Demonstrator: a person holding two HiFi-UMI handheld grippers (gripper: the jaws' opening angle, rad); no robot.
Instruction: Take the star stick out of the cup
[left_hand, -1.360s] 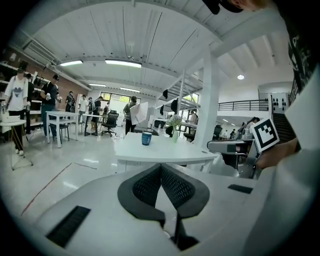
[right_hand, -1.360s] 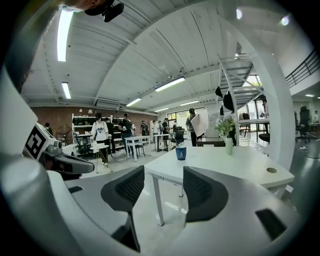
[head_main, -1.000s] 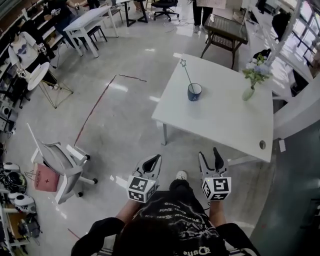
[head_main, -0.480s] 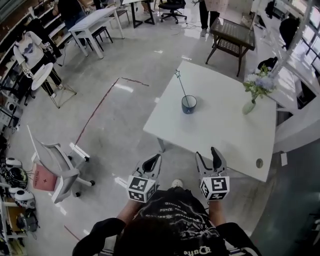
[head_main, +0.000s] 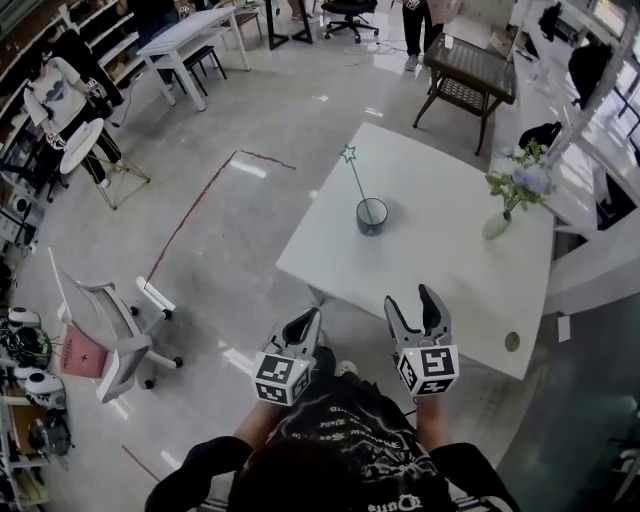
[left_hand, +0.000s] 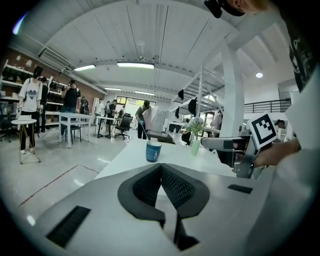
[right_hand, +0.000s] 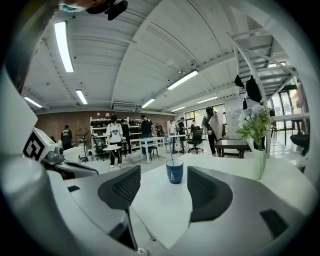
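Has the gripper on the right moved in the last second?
Yes. The right gripper has come forward: its tips now overlap the near edge of the white table. Its jaws have just been opening, with nothing between them.

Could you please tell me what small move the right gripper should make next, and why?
Probably carry the right gripper forward over the table toward the star stick: its jaws have just been opening, empty, and the stick leans in the cup beyond them.
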